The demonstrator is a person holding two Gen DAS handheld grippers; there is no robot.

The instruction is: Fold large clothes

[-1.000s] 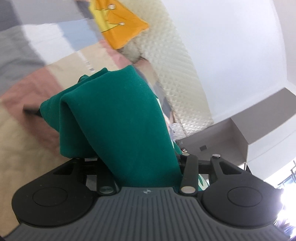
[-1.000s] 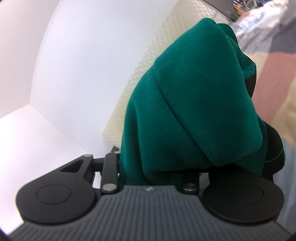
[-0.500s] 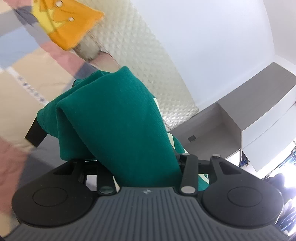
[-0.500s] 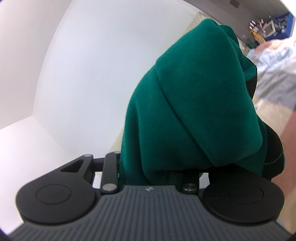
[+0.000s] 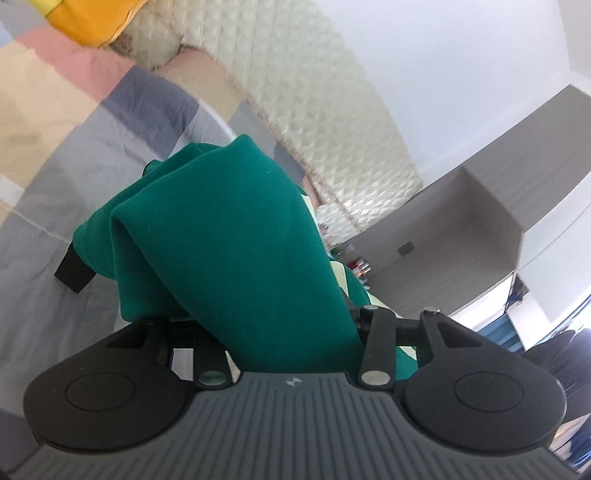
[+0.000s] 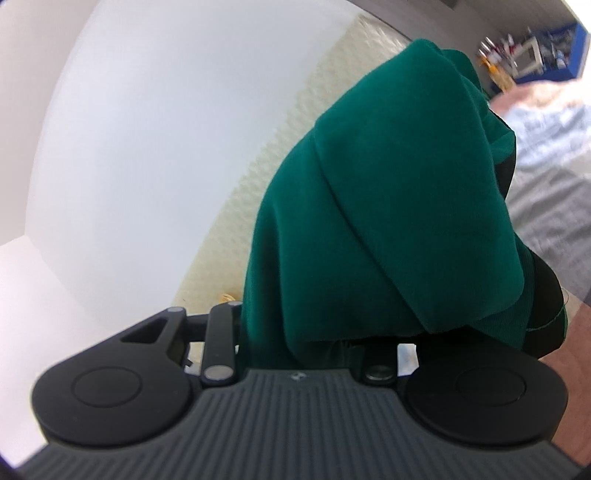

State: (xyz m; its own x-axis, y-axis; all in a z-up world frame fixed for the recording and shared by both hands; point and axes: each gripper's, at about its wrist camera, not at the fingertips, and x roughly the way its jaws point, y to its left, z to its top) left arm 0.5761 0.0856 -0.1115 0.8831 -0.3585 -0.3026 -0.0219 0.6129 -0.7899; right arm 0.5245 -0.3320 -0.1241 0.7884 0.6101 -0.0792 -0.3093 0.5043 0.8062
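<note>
Both grippers are carrying the green garment point(image 5: 236, 236), which is off the bed point(image 5: 74, 155). I see no folded, laid-out shape anywhere, so I judge the fold proper as not yet started, or at most mid-carry.

Left gripper point(image 5: 207, 236): cloth is bunched thick between the jaws and draped over both fingers. Only one black fingertip point(image 5: 74, 275) pokes out on the bed side. The jaws are pinching the garment, held partly apart by the wad.

Right gripper point(image 6: 417, 206): same story, clamped on a thick bundle of the same green cloth point(image 6: 388, 206). Its fingers are almost fully buried, with a dark ribbed cuff or hem point(image 6: 543, 310) hanging at the lower edge on the bed side.

Relative to the bed:
- The garment hangs above the grey patch of the patchwork quilt, near the quilted cream headboard point(image 5: 332, 122).
- An orange-yellow cushion or toy point(image 5: 88, 18) sits further up the bed, well apart from the cloth.
- A grey cabinet point(image 5: 461, 229) stands beyond the headboard end.

Still to do, as I read it:
- spread the garment flat on the quilt
- fold in the sleeves and sides
- fold it over lengthwise

I can't tell which part of the garment each gripper has, since the bunching hides the seams.
</note>
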